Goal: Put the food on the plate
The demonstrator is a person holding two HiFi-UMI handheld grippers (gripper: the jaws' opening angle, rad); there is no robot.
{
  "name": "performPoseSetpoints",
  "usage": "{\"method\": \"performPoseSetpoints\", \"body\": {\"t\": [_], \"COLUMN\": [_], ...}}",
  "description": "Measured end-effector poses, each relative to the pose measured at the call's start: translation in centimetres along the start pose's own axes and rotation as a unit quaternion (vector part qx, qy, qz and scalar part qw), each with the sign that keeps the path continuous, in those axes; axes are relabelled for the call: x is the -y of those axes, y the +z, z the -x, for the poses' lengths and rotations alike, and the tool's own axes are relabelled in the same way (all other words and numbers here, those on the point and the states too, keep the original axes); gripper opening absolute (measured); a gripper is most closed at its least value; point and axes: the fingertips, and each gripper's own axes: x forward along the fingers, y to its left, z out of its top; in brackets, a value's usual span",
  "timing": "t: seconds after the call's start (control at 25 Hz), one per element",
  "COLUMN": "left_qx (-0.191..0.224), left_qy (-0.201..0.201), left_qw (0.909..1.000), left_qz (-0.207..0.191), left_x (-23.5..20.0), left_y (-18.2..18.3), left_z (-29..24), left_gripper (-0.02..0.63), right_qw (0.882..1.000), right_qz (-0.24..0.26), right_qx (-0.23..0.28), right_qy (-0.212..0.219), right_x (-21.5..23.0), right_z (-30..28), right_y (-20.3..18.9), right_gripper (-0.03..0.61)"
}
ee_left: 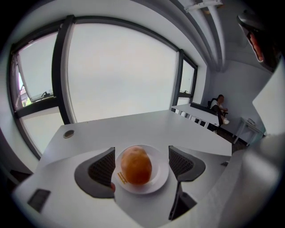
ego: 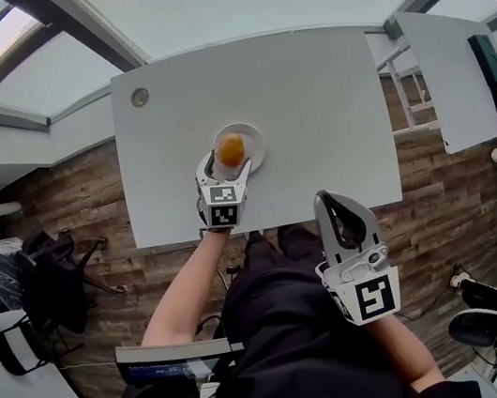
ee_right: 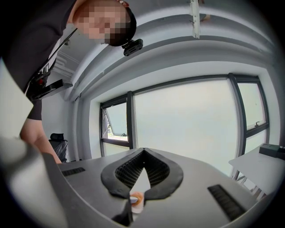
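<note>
Right gripper point(ee_right: 143, 151) fingers pressed together, empty, near body. Left gripper point(ee_left: 141, 155) fingers wide apart, flanking food point(ee_left: 136, 165) on plate point(ee_left: 161, 176), gripping nothing. Best: retreat straight, no plate nudge.

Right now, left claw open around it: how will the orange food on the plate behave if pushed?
The food is rounded, egg-shaped, so a side push would probably roll it. The plate looks shallow, so its rim may not stop it. The left claw has ribbed pads, which should likely grip it; its softness can't be judged.
</note>
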Motion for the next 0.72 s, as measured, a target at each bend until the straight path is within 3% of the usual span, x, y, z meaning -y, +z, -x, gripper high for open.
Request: {"method": "performPoseSetpoints", "body": {"t": [0.24,0.4,0.72], "left_qx": [0.017,0.044,0.099], "left_qy": [0.007,0.031,0.023], "left_qw": [0.9997,0.9984,0.9941], "left_qz": [0.018,0.018,0.037], "left_x": [0.8,0.9,2.5], "left_y": [0.6,1.3,2.8], "left_z": [2.3,3.8,6.2], "left_gripper": [0.38,0.38,0.379], "right_qw": [1.0,1.0,0.999], "right_qz": [0.0,0.0,0.0], "right_qx": [0.006,0.012,0.02], "right_qy": [0.015,0.023,0.031], "right_x": [-1.0,-1.4,-1.6], "right_z": [0.2,0.4,0.7], "right_y": [0.2,0.5,1.0], "right_gripper": [-0.003,-0.003,-0.003]}}
